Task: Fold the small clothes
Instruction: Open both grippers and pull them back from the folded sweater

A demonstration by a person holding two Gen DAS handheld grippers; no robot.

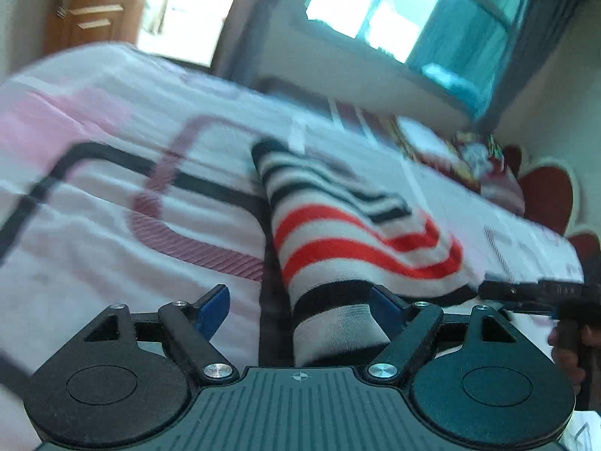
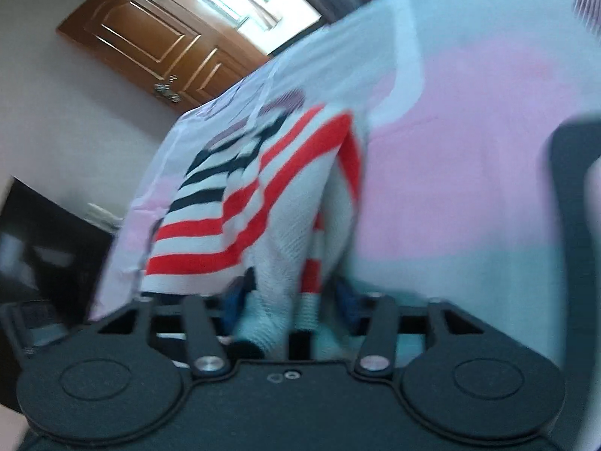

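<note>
A small knit sweater [image 1: 338, 233] with white, red and black stripes lies on the bed. My left gripper [image 1: 300, 304] is open, its blue fingertips [image 1: 214, 306] spread wide, and the sweater's white ribbed end lies between them against the right one. In the right wrist view the same sweater [image 2: 263, 203] hangs bunched, and its white and red fabric runs down between the blue pads of my right gripper [image 2: 289, 300], which look closed in on it. The view is blurred.
The bed sheet [image 1: 112, 188] is white and pink with dark line patterns. A window [image 1: 394, 11] and red heart-shaped headboard [image 1: 548, 195] lie beyond. A brown door [image 2: 150, 45] is at the far end. The other gripper [image 1: 544, 293] shows at the right.
</note>
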